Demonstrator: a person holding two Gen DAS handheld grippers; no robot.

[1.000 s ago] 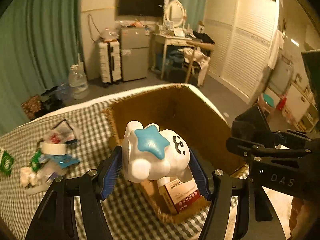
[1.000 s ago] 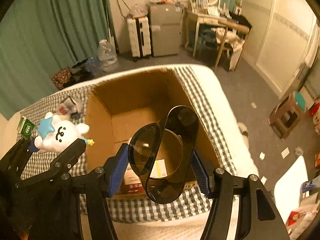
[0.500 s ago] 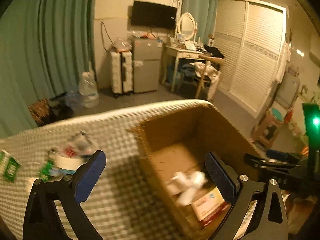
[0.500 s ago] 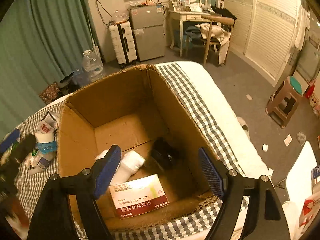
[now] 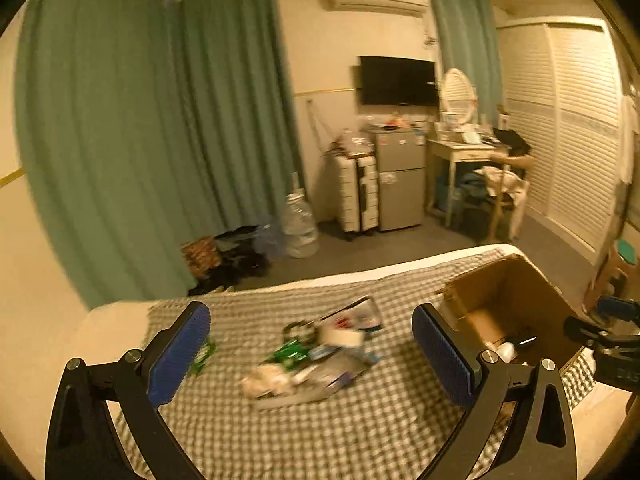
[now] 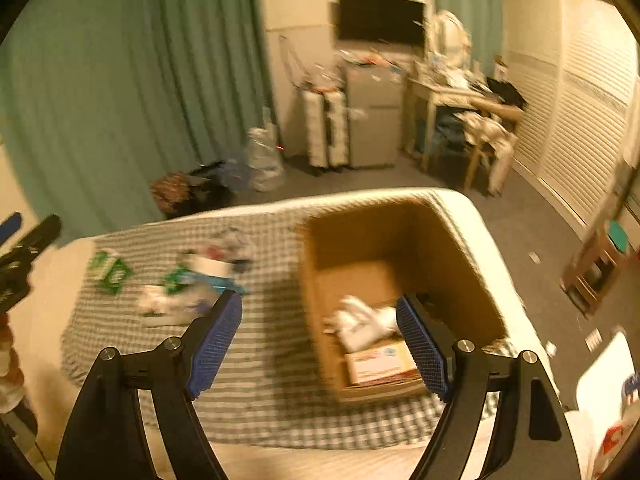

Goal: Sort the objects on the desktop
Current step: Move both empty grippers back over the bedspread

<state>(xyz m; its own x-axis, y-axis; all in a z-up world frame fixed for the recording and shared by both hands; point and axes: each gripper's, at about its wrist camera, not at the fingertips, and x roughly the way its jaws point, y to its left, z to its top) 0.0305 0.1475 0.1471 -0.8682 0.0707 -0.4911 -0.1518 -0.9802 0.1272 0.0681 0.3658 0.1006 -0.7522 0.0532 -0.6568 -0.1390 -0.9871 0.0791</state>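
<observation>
An open cardboard box (image 6: 436,232) stands on the right of a checked cloth (image 6: 264,344); it also shows in the left wrist view (image 5: 532,292). Inside lie the white plush toy (image 6: 360,322) and a red-and-white carton (image 6: 378,364). A blurred pile of small packets (image 5: 316,352) lies on the cloth left of the box, also in the right wrist view (image 6: 192,284). My left gripper (image 5: 316,356) is open and empty above the pile. My right gripper (image 6: 320,344) is open and empty above the box's left wall.
A green packet (image 6: 110,272) lies apart at the cloth's left. The right gripper's body (image 5: 608,344) shows at the right edge of the left wrist view. Beyond the table are a curtain, water jugs (image 5: 298,226), a suitcase, a small fridge (image 5: 400,178) and a desk with a chair.
Both grippers opened and dropped their loads into the box: the plush toy from the left, the dark sunglasses from the right. Both have since swung left, toward the pile.
</observation>
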